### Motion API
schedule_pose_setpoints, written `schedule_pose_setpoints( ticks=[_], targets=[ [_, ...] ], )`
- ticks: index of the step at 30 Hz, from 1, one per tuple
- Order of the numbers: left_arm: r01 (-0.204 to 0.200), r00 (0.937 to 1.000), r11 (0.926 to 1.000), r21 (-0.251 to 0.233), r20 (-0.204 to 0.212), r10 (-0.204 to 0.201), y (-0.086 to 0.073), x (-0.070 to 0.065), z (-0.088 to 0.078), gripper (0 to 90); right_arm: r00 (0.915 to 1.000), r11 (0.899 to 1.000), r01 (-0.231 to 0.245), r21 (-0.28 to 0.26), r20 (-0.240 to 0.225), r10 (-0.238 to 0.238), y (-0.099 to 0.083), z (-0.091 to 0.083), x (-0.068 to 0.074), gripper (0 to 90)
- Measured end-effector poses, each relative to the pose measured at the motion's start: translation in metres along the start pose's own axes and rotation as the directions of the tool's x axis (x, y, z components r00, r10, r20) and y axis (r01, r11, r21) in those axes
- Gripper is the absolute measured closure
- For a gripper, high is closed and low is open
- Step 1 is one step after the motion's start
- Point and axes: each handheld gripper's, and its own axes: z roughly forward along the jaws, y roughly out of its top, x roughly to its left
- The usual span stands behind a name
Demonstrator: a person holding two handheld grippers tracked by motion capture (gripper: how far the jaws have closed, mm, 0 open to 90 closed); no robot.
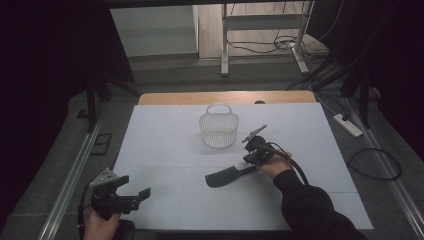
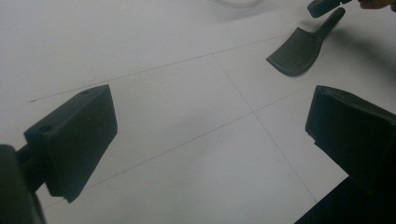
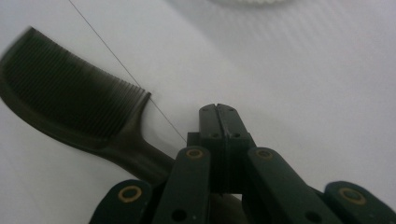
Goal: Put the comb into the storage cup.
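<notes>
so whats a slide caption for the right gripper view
Right gripper, jaws shut, beside the handle of a black comb lying on the white table.

a black fine-toothed comb (image 1: 227, 176) beside the black right gripper (image 1: 255, 159), a white wire-mesh basket (image 1: 219, 129) beyond it, white table sheet (image 1: 165, 150) ruled with thin grey lines.
</notes>
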Motion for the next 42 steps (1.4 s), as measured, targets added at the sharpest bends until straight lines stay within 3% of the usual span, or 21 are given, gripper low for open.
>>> schedule_pose_setpoints(
  ticks=[3,14,42],
  targets=[
    [0.0,1.0,1.0,-0.001,0.0,0.0,0.0,0.0,0.0,2.8,1.0,1.0,0.004,0.02,0.006,-0.005,-0.003,0.006,-0.001,89.2],
    [0.001,1.0,1.0,-0.001,0.001,-0.001,0.0,0.0,0.0,2.8,1.0,1.0,-0.007,0.014,-0.005,0.007,-0.006,0.007,-0.003,89.2],
    [0.005,1.0,1.0,-0.001,0.001,-0.005,0.0,0.0,0.0,2.9,0.9993,0.999,-0.006,0.039,-0.037,0.008,-0.038,-0.013,0.007,89.1]
  ],
)
